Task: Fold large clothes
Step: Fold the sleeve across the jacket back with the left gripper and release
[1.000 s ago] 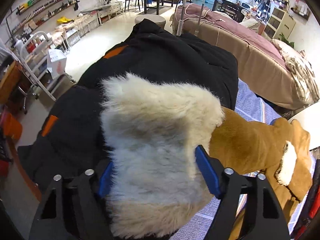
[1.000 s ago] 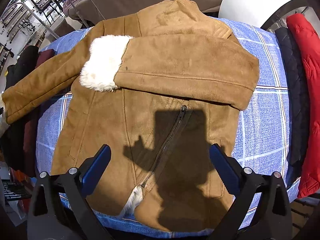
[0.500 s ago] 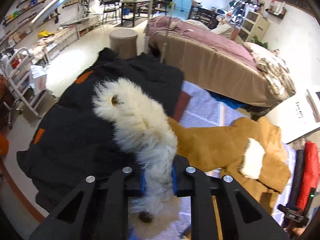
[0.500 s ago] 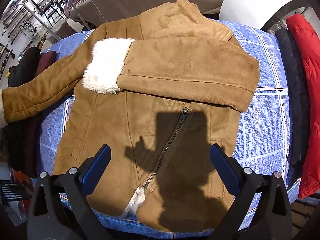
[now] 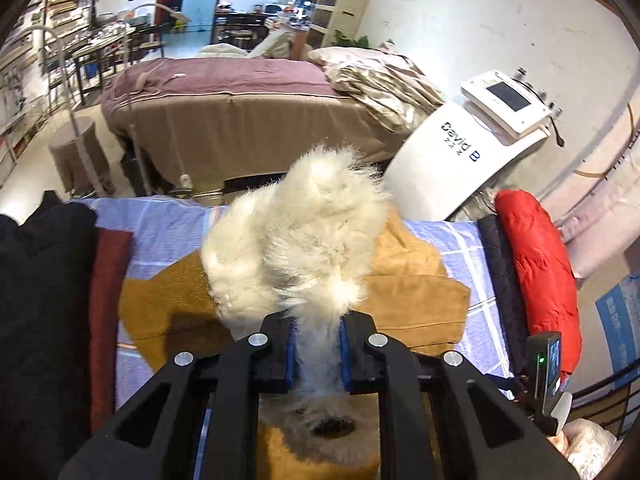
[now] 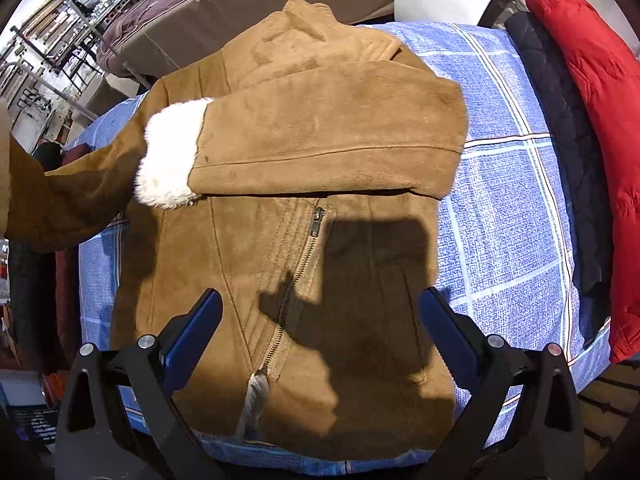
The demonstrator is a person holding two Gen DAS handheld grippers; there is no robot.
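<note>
Since a second ago the left gripper [image 5: 316, 354], clamped on the fluffy cuff [image 5: 296, 240], has swung its sleeve over the tan coat [image 6: 320, 240] on the checked cloth [image 6: 500, 200]; next, lay it across the chest while the right gripper [image 6: 320, 332] hovers open.

Bare blue checked worktop [image 6: 500, 208] lies open between the coat [image 6: 320, 280] and the dark and red jackets [image 6: 592, 128] stacked along the right edge. On the left edge, a maroon cloth [image 5: 106, 320] and black garment [image 5: 40, 320] block passage. The folded sleeve [image 6: 328, 136] covers the coat's chest. Fur cuff [image 5: 304, 248] fills the view ahead of the left gripper [image 5: 316, 354].
</note>
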